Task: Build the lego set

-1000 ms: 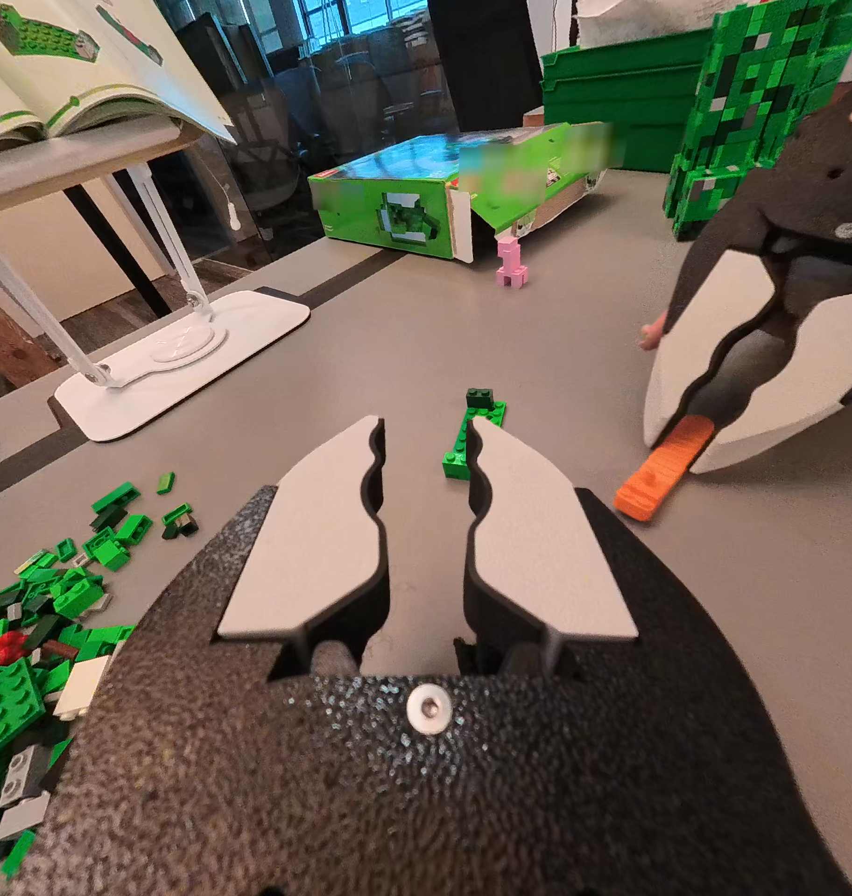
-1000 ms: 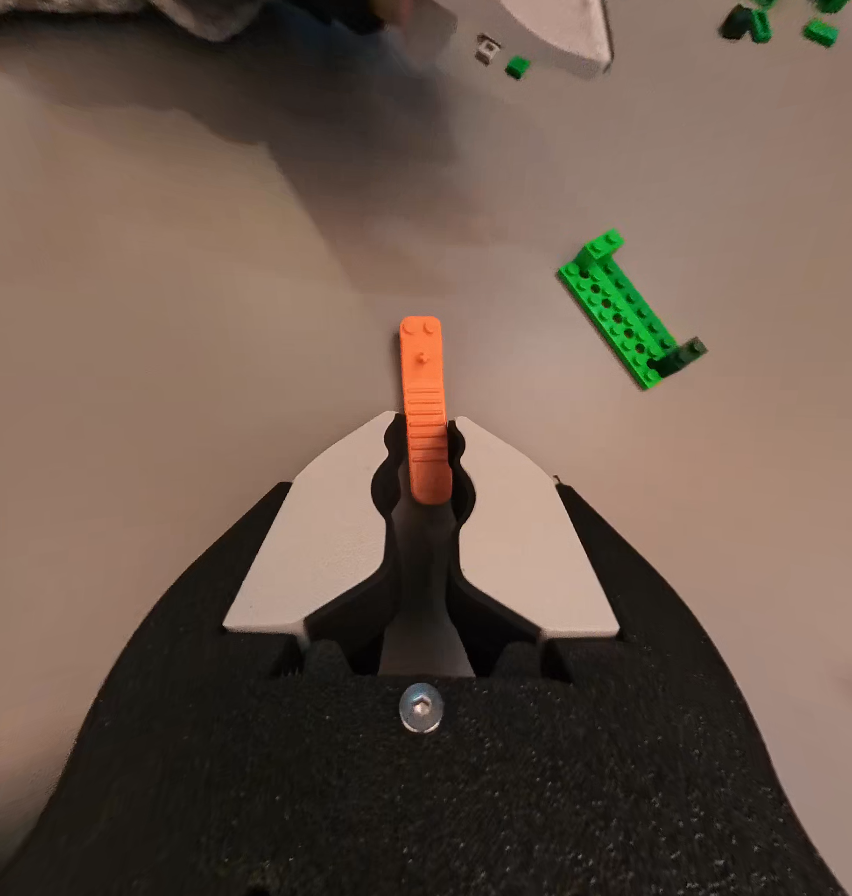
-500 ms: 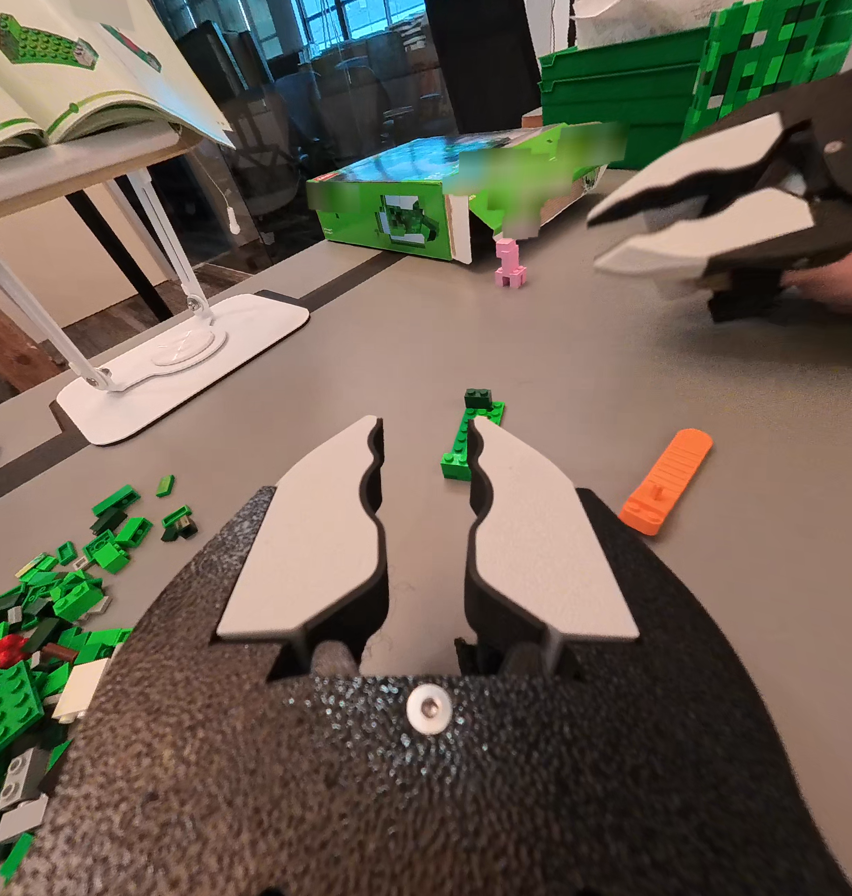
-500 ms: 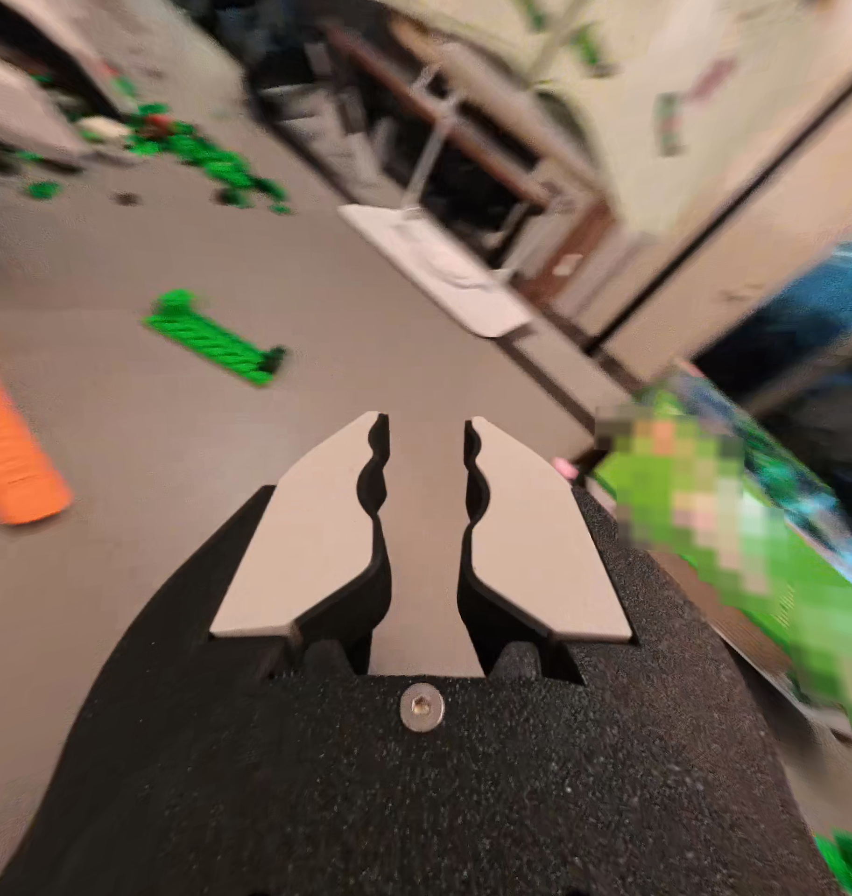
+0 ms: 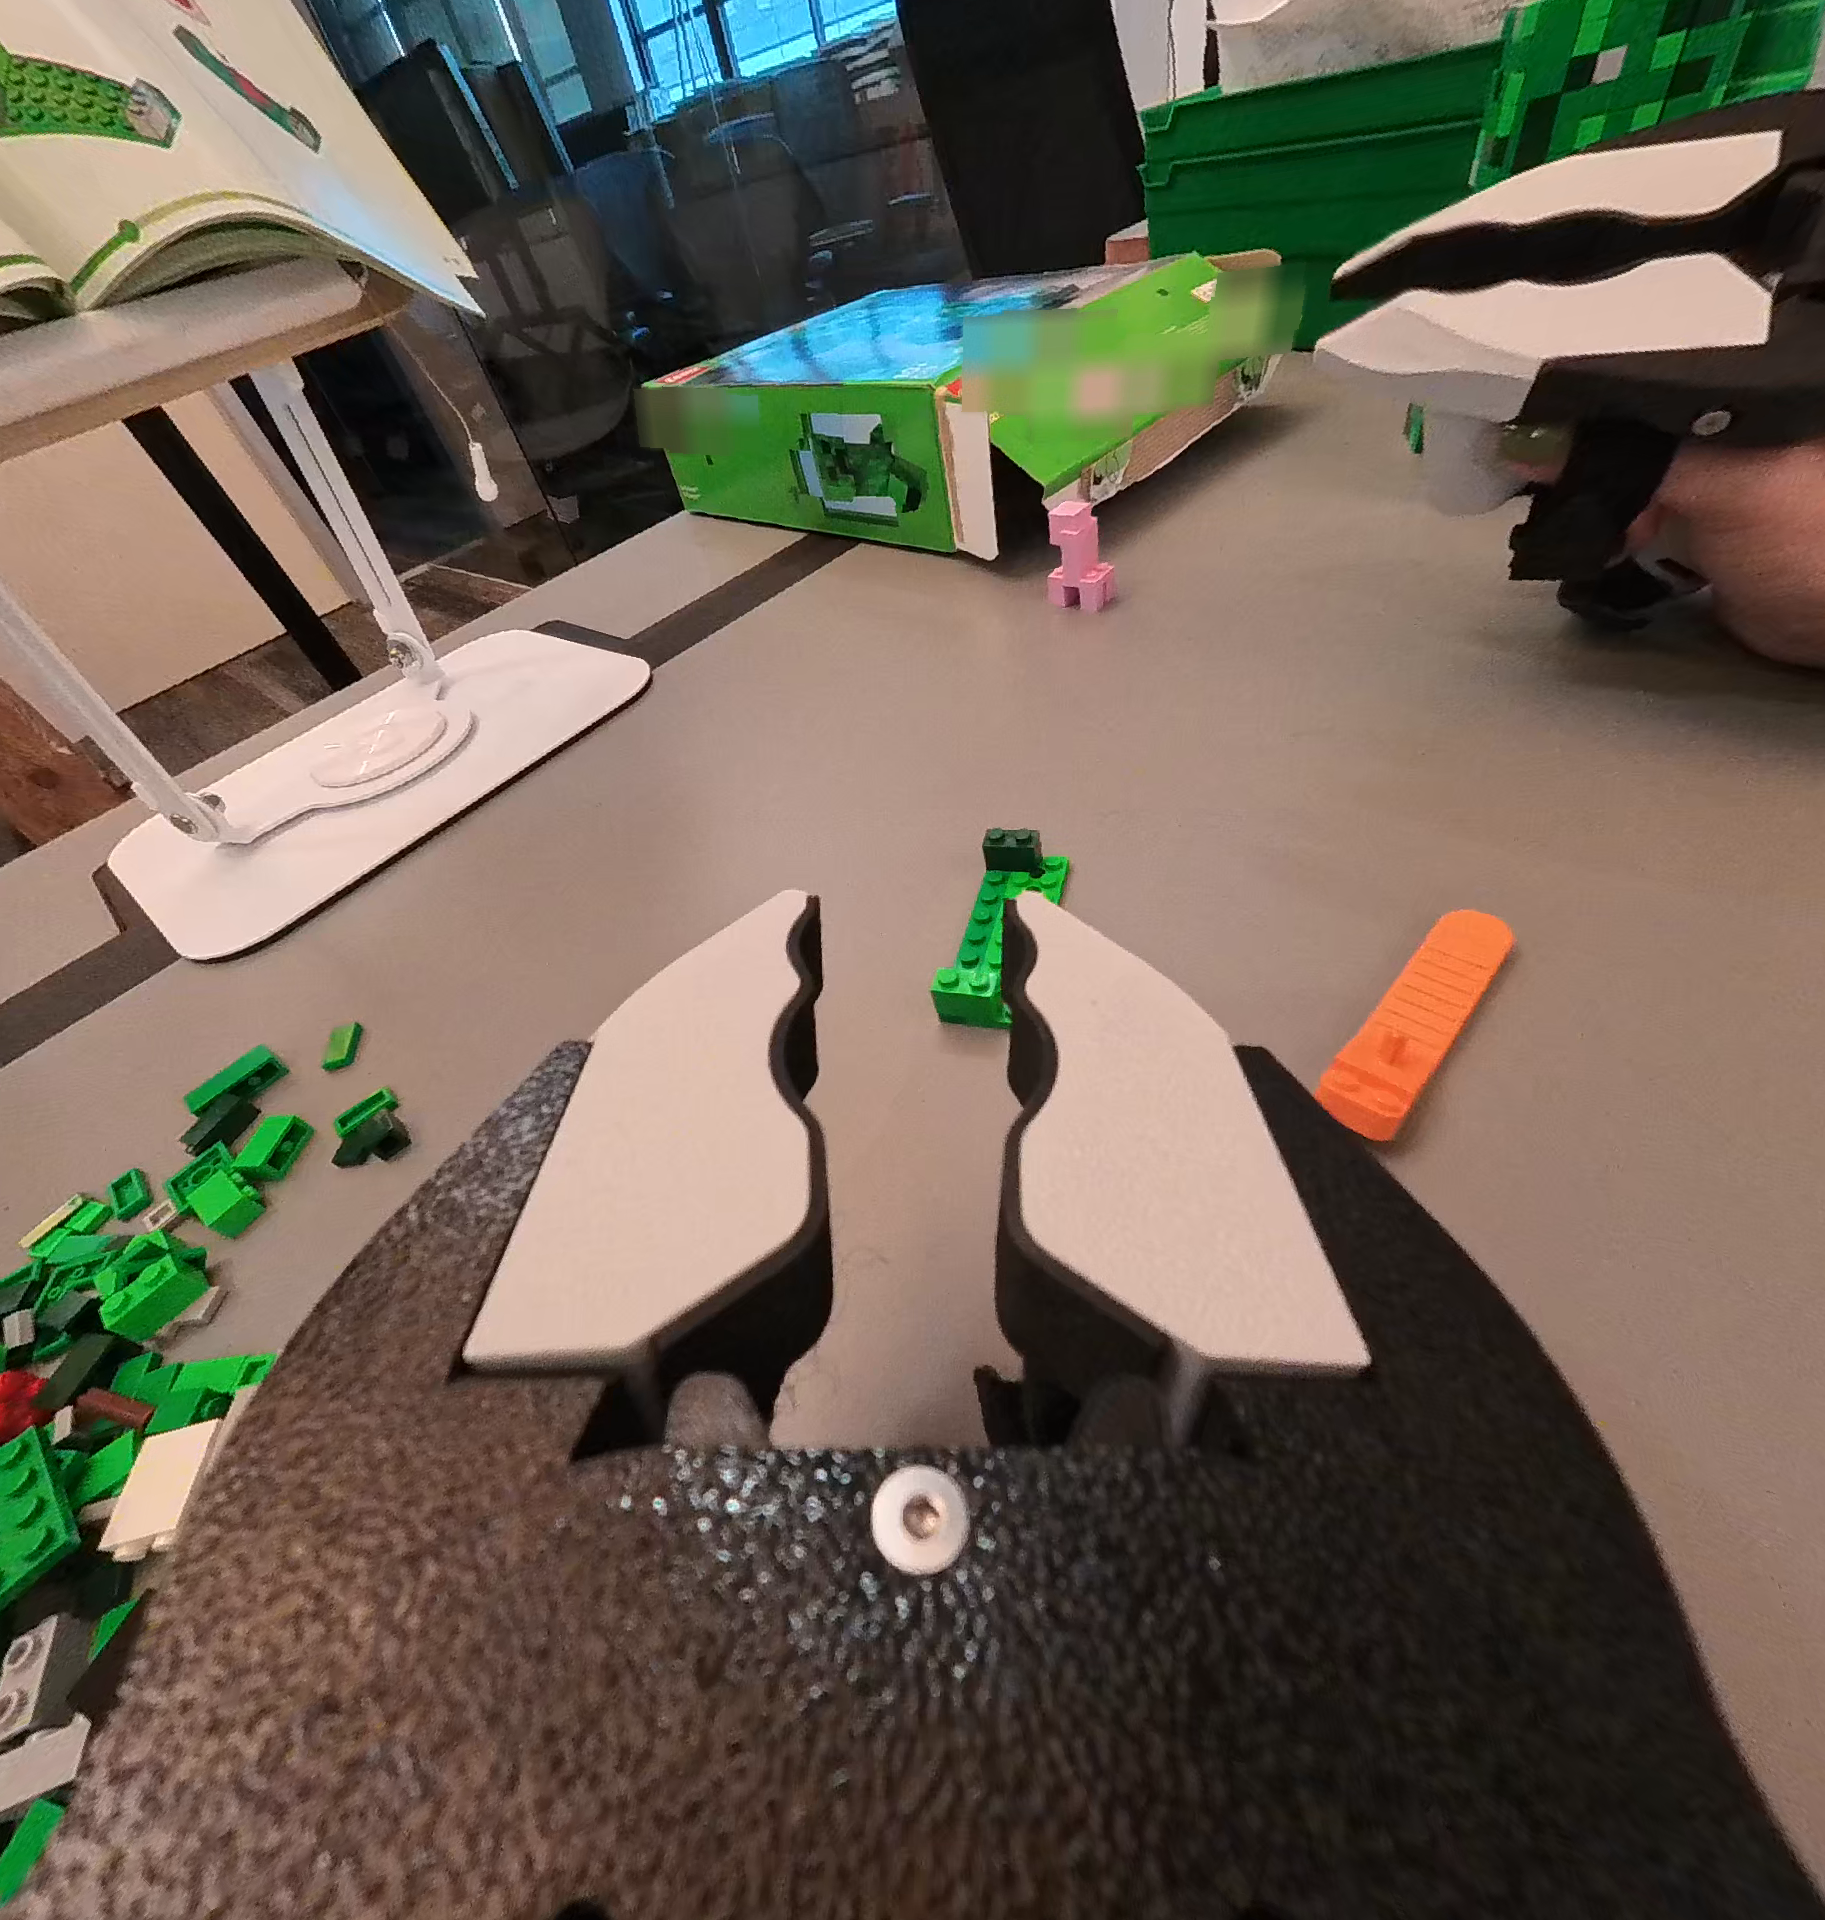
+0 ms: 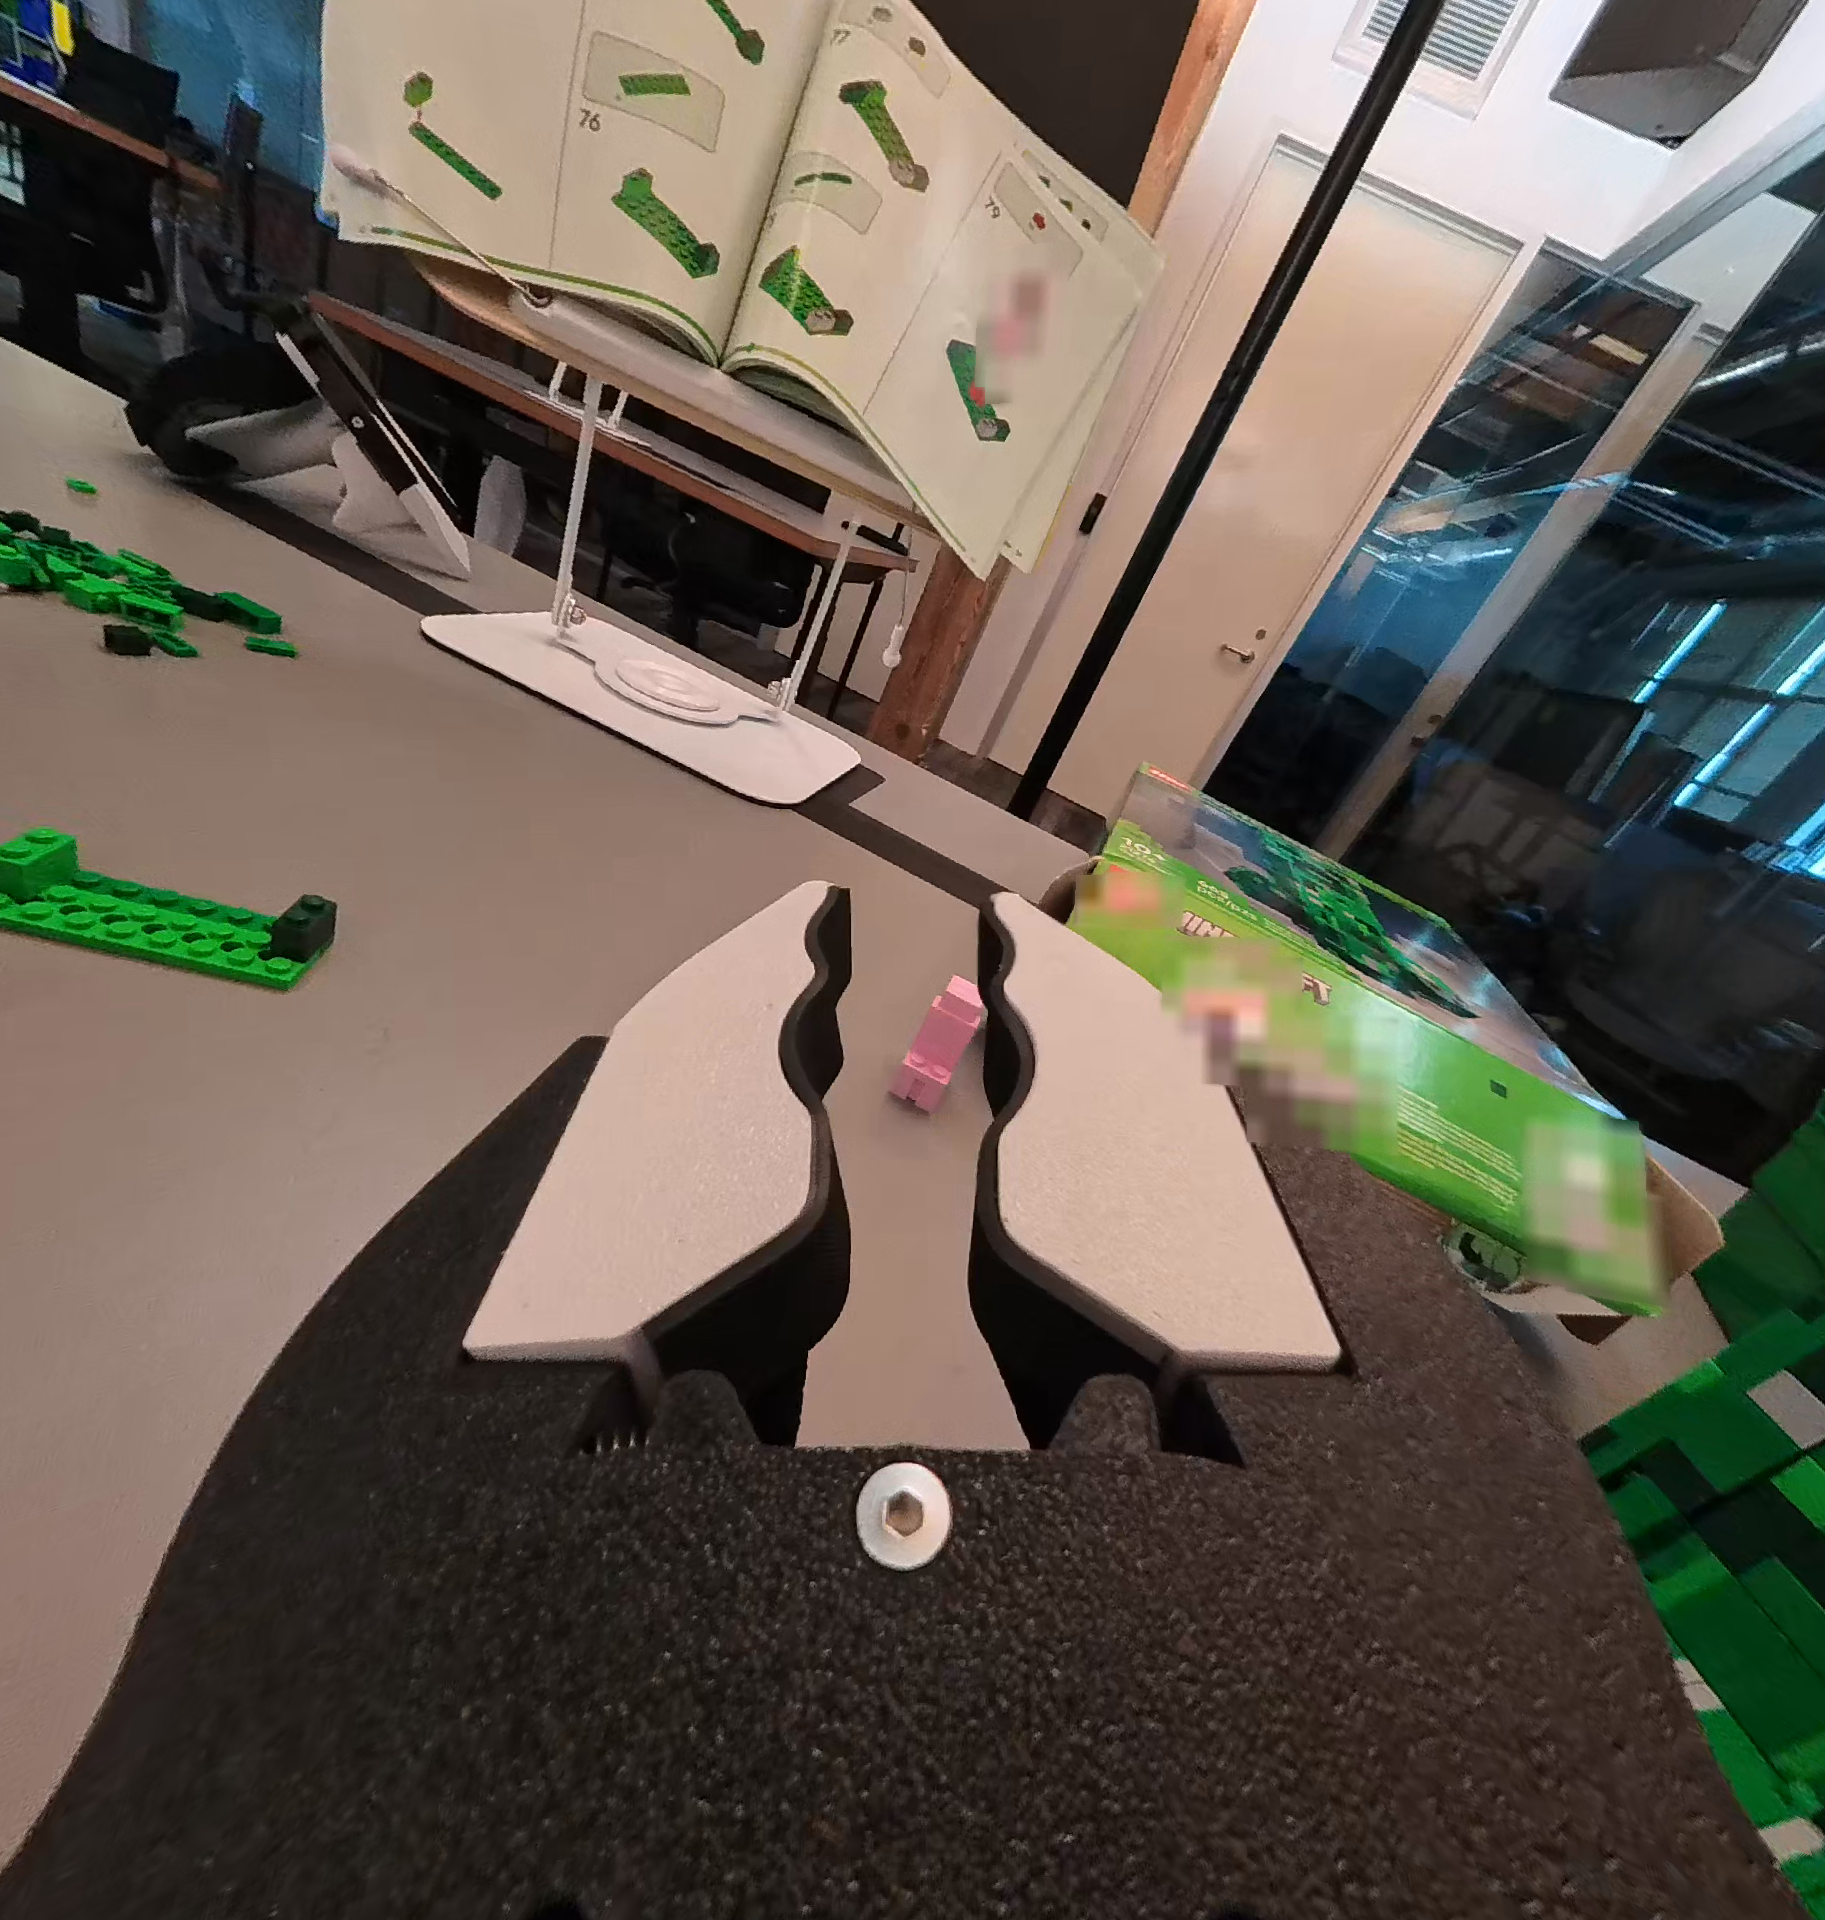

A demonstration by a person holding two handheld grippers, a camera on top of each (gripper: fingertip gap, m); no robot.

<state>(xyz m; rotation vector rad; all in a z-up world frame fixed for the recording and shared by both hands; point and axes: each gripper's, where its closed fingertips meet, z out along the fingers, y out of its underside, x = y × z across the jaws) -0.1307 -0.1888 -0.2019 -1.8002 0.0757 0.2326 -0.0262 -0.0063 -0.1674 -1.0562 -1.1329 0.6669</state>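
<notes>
Left gripper (image 5: 913, 920) and right gripper (image 6: 913, 909) are both seen parted, empty; green plate (image 5: 996, 935) lies frame centre.

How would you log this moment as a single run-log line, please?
left claw: open, empty | right claw: open, empty | orange separator: on table | green plate assembly: on table

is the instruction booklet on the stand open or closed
Open: the instruction booklet lies spread on its white stand, with two facing pages of build steps showing.
</notes>
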